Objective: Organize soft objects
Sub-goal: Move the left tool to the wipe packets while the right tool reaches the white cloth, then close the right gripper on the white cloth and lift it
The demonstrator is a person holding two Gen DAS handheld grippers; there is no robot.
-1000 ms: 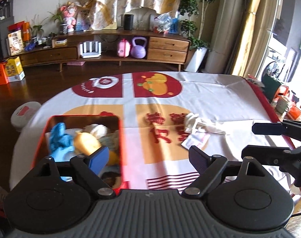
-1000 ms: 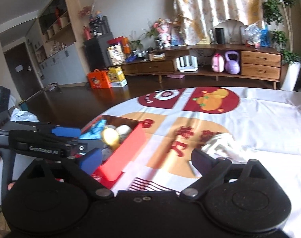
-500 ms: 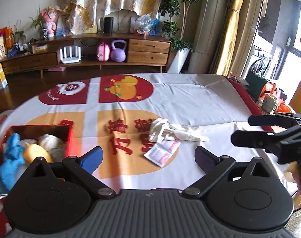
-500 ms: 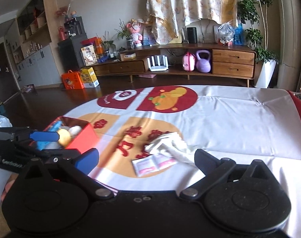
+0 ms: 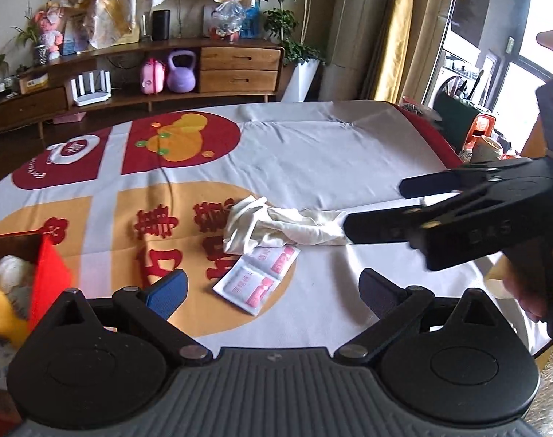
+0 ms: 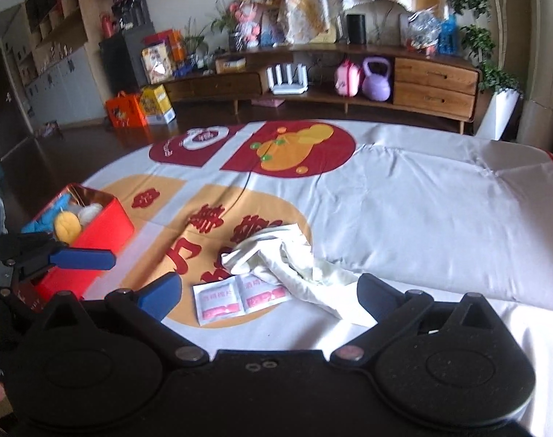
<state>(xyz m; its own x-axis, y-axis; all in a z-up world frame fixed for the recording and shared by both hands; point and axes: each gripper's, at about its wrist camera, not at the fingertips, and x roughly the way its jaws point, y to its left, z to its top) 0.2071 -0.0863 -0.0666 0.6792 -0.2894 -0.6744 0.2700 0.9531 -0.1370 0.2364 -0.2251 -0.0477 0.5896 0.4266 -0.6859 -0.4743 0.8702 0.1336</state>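
A crumpled white cloth (image 5: 276,225) lies mid-table on the printed tablecloth (image 5: 313,153), with a pair of joined white-and-pink sachets (image 5: 258,276) just in front of it. My left gripper (image 5: 273,291) hovers open over the sachets, with nothing between its fingers. My right gripper (image 5: 375,205) comes in from the right, open, its tips at the cloth's right end. In the right wrist view the cloth (image 6: 283,251) and sachets (image 6: 236,296) lie ahead of the open right gripper (image 6: 267,291). The red box (image 6: 101,229) at the left holds a yellow plush (image 6: 67,225) and other soft things.
A low wooden sideboard (image 6: 433,80) with a purple kettlebell (image 6: 376,80) stands beyond the table. The table's right edge has a red border (image 5: 426,134), with clutter past it. A person's hand (image 5: 531,291) holds the right gripper. The left gripper (image 6: 79,249) hangs beside the box.
Both grippers swung right from the red box and came down toward the cloth and sachets, which now look larger and nearer. The left jaws widened slightly.
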